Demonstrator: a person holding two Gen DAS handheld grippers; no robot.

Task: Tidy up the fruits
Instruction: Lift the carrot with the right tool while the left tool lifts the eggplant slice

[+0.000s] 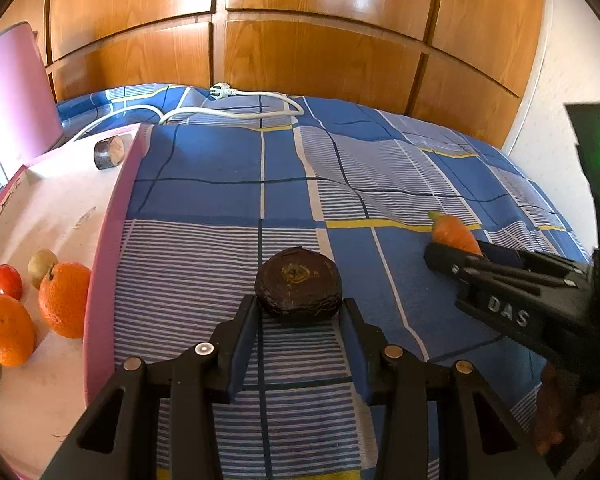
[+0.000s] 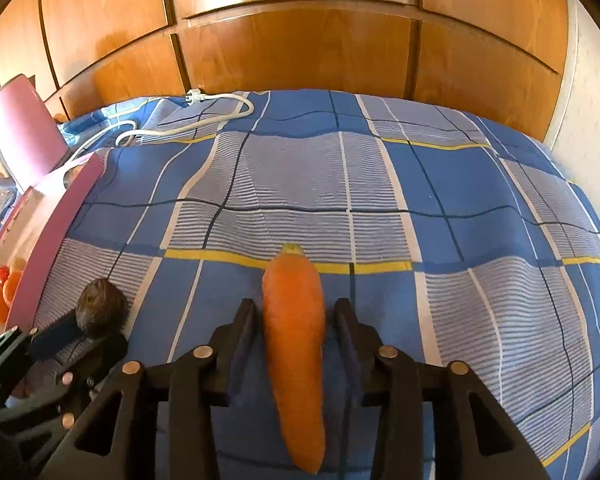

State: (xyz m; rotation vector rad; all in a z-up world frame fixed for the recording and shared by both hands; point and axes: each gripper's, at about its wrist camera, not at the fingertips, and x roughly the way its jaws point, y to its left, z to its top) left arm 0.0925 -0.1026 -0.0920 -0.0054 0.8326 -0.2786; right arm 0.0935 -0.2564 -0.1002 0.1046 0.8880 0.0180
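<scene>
A dark round avocado lies on the blue checked bedspread, just between the tips of my left gripper, whose jaws stand open around it. It also shows in the right wrist view. An orange carrot lies lengthwise between the open jaws of my right gripper, with small gaps on both sides. In the left wrist view the carrot sticks out past the right gripper. A pink tray at the left holds oranges, a red fruit and other fruit.
A white power cable lies at the far side of the bed. A pink chair back stands behind the tray. A small dark cylinder lies at the tray's far end. Wooden wardrobe doors rise behind the bed.
</scene>
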